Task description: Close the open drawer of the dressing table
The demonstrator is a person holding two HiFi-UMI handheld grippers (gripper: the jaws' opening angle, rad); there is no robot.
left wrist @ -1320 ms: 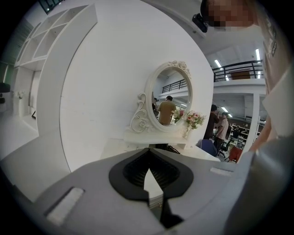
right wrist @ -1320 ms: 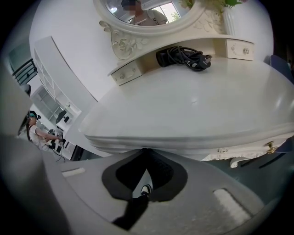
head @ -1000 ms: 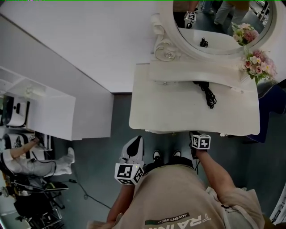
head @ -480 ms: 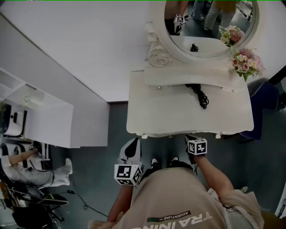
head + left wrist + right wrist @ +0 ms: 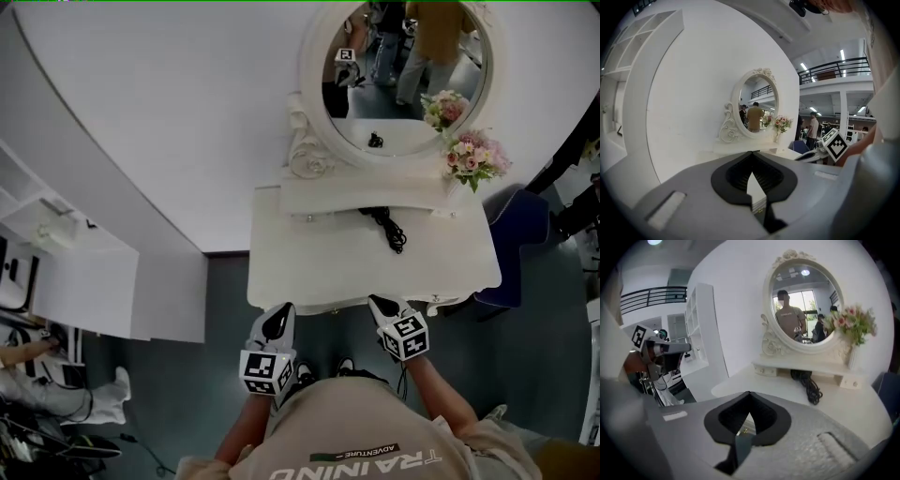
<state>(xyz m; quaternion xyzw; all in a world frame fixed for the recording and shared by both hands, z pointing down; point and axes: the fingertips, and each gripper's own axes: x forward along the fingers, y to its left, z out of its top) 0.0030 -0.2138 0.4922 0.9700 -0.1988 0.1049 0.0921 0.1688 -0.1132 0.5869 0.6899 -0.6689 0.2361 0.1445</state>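
Head view looks down; gripper views share dressing table [image 5: 855,404], seemingly near.

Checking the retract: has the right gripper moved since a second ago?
Yes. The right gripper has backed away from the dressing table front edge, toward the person.

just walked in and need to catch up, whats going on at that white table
A person stands at the white dressing table with a gripper in each hand. The left gripper and the right gripper are both at the table's front edge, jaws together and holding nothing. From the head view no drawer sticks out of the front, so it looks closed. A black cable lies on top, and flowers stand beside the mirror.
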